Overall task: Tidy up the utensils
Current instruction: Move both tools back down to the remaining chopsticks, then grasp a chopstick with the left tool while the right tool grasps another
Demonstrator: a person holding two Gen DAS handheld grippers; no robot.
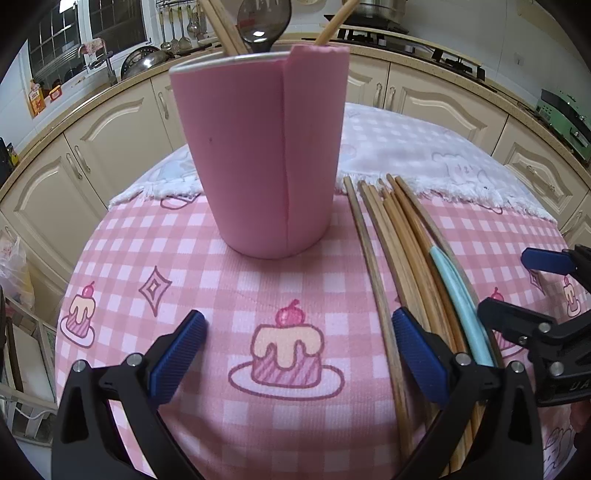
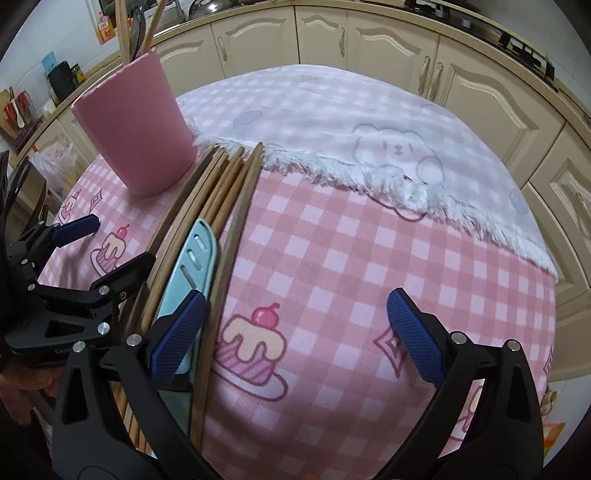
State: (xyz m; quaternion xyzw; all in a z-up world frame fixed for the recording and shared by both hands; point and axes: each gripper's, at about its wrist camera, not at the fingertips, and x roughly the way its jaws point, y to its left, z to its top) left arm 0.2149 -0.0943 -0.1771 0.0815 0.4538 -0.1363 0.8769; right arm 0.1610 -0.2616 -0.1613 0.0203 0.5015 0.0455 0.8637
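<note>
A pink utensil cup (image 1: 264,158) stands on the pink checked cloth and holds wooden chopsticks and a dark spoon (image 1: 263,24). It also shows in the right wrist view (image 2: 138,127). Several wooden chopsticks (image 1: 397,254) lie in a bundle to the right of the cup, with a light blue knife sheath (image 1: 463,306) among them; the chopsticks (image 2: 225,192) and sheath (image 2: 192,264) show in the right wrist view too. My left gripper (image 1: 295,356) is open and empty in front of the cup, its right finger over the bundle. My right gripper (image 2: 295,336) is open and empty, its left finger over the sheath.
A white fringed blanket (image 2: 369,125) with a bear print covers the far part of the table. Cream kitchen cabinets (image 1: 110,136) and a countertop with a stove (image 1: 399,37) curve behind. The right gripper (image 1: 546,325) shows at the left wrist view's right edge.
</note>
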